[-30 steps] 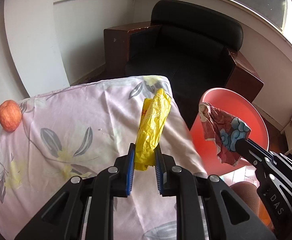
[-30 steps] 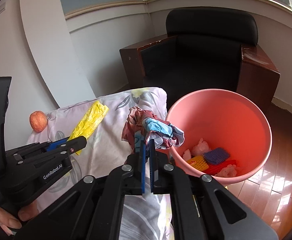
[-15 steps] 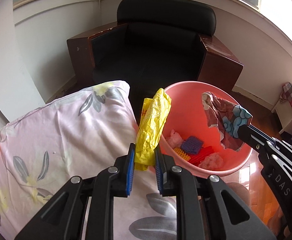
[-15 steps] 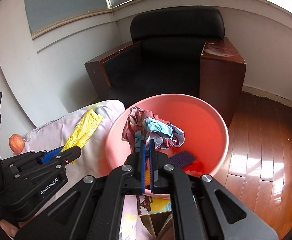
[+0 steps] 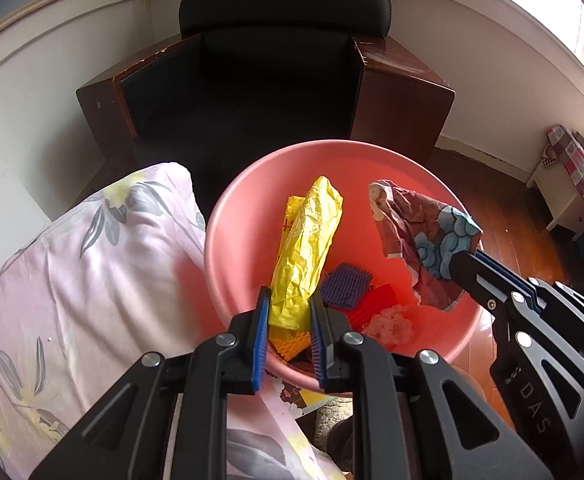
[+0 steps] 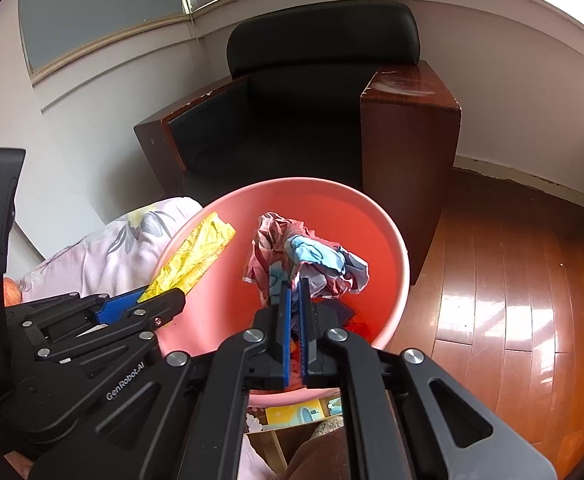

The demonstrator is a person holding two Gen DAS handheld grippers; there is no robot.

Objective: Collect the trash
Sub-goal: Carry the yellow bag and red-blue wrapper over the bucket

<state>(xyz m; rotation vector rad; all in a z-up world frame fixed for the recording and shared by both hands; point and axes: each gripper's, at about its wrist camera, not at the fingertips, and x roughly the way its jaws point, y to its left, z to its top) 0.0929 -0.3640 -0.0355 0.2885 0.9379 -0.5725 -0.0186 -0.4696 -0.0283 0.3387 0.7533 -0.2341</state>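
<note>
While my left gripper (image 5: pixel 289 320) pinched the yellow wrapper (image 5: pixel 306 256) between part-closed jaws, it hung over the pink basin (image 5: pixel 227 240), not yet dropped; foam nets (image 5: pixel 346 286) already lay inside. The flowered sheet (image 5: pixel 83 264) beside the basin looked cleared, though I could see only part of it.

From my right wrist, my right gripper (image 6: pixel 294 304) was clamped tight on the crumpled patterned wrapper (image 6: pixel 312 256), also above the basin. Beyond stood a black armchair (image 6: pixel 312 96) on glossy wooden floor (image 6: pixel 512 300).
</note>
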